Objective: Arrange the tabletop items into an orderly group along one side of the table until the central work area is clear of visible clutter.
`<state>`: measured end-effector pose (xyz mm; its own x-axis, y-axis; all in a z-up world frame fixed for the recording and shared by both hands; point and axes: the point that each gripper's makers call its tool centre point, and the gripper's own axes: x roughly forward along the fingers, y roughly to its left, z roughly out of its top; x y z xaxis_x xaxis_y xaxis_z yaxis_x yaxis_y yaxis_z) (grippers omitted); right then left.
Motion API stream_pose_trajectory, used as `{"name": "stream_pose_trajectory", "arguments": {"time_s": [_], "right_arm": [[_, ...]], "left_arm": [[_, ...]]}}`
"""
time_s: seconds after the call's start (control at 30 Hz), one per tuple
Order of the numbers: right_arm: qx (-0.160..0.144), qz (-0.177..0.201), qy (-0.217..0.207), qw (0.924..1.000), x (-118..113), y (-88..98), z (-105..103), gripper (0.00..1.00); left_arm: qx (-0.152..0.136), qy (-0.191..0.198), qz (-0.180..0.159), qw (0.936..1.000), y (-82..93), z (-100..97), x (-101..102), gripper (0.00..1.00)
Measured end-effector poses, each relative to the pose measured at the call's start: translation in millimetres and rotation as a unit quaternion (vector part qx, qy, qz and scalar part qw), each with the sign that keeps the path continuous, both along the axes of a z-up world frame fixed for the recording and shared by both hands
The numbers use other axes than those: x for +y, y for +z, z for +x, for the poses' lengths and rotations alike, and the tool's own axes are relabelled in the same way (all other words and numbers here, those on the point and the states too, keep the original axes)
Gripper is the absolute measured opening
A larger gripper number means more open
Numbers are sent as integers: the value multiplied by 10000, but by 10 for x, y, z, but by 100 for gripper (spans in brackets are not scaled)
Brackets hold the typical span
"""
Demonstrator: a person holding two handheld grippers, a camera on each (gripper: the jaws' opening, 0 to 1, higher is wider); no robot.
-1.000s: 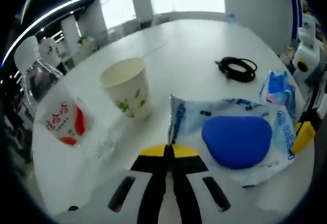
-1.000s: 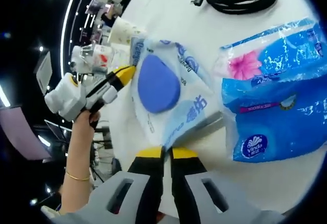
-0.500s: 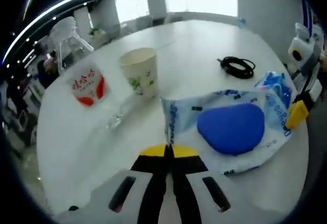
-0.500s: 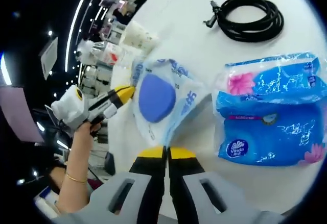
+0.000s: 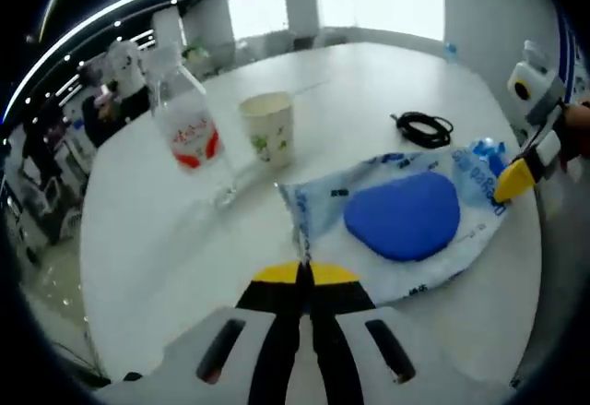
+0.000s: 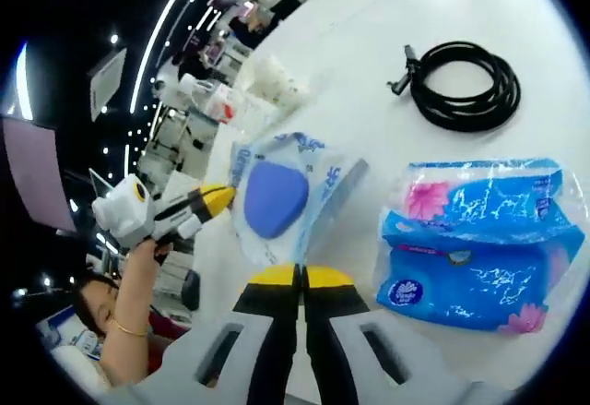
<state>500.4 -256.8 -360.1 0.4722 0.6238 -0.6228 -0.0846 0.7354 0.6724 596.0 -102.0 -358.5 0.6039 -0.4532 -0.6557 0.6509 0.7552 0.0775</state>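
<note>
A clear plastic bag (image 5: 403, 216) with blue print and a blue pad inside hangs stretched between my two grippers above the white table (image 5: 166, 239). My left gripper (image 5: 301, 271) is shut on the bag's near corner. In the left gripper view, the right gripper (image 5: 510, 184) comes in from the right with its yellow tips on the bag's far edge. The right gripper view has my right gripper (image 6: 297, 276) shut on the bag (image 6: 274, 197), and the left gripper (image 6: 221, 198), held by a hand, pinching the opposite side.
A blue tissue pack (image 6: 470, 248) lies right of the bag, with a coiled black cable (image 6: 466, 87) beyond it. A paper cup (image 5: 269, 128) and a water bottle (image 5: 189, 124) with a red label stand at the left. Chairs and windows lie past the table.
Both grippers have risen and pulled back with the bag still held between them. The bag now hangs off the table, and the cup, bottle and cable look smaller and farther away.
</note>
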Motion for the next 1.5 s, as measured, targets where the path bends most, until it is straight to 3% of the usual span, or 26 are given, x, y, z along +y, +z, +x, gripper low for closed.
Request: {"name": "stream_pose_trajectory", "arguments": {"time_s": [0.33,0.57,0.7,0.8,0.93,1.07,1.13,1.27,1.5], "right_arm": [[-427,-332,-174,9984,-334,133,214,1],[-883,-734,-368,9927,-722,278,398,1],[-1031,-840,-416,9902,-854,328,488,1],[-1161,-984,-307,9879,-927,353,527,1],[-1272,-1162,-329,9845,-1080,375,586,1],[-1418,-1154,-447,9821,-1222,456,749,1],[-1457,-1253,-471,9802,-1293,447,828,1],[-1511,-1353,-525,9778,-1391,436,943,1],[-1627,-1504,-577,9734,-1520,424,1158,1]], "left_arm": [[25,113,-74,9999,122,-107,-164,0],[-13,13,-230,9997,185,-135,-465,0],[156,-15,-145,9998,155,-134,-622,0],[55,23,-88,9999,175,-91,-695,0],[63,213,-440,9988,237,-29,-827,0],[-33,169,-405,9990,274,22,-950,0],[-43,275,-548,9981,337,65,-1005,0],[-163,246,-518,9982,412,160,-1106,0],[-200,407,-748,9962,414,340,-1219,0]]}}
